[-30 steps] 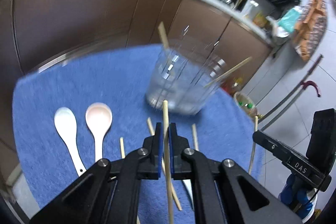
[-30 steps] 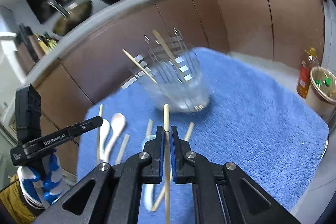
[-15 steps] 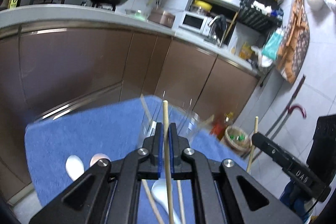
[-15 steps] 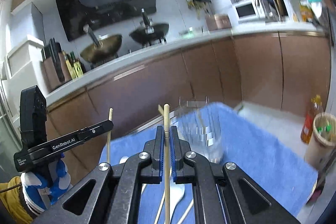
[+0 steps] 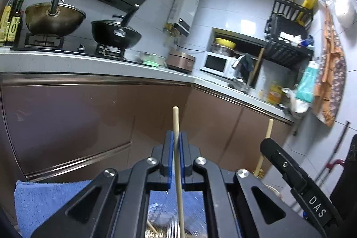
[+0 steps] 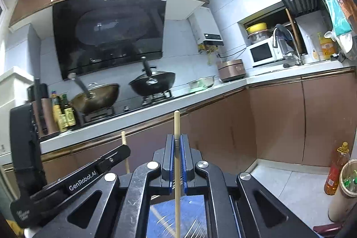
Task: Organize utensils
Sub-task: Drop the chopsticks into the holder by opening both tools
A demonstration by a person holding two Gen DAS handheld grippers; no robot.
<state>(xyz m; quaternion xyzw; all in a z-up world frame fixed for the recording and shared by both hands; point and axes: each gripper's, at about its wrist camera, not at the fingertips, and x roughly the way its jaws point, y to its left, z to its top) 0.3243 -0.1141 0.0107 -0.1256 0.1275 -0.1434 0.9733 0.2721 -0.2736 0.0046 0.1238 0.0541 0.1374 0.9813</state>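
My left gripper (image 5: 176, 137) is shut on a wooden chopstick (image 5: 175, 119) held upright, its top end above the jaws. Below it, between the gripper arms, I see part of the clear glass holder (image 5: 165, 215) on the blue towel (image 5: 44, 200). My right gripper (image 6: 176, 139) is shut on another upright wooden chopstick (image 6: 176, 124), with the glass holder (image 6: 189, 215) showing below between its arms. The right gripper (image 5: 290, 171) with its chopstick shows at the right of the left wrist view. The left gripper (image 6: 67, 182) shows at the left of the right wrist view.
Brown kitchen cabinets (image 5: 78, 117) and a counter with two woks (image 6: 125, 86) stand behind the table. A microwave (image 6: 265, 52) and a rice cooker (image 6: 232, 69) sit on the counter. An oil bottle (image 6: 335, 171) and a cup stand on the floor at the right.
Both grippers have tilted upward, each still holding its chopstick. The spoons and loose chopsticks on the towel have dropped out of view, and the glass holder now sits low between the gripper arms.
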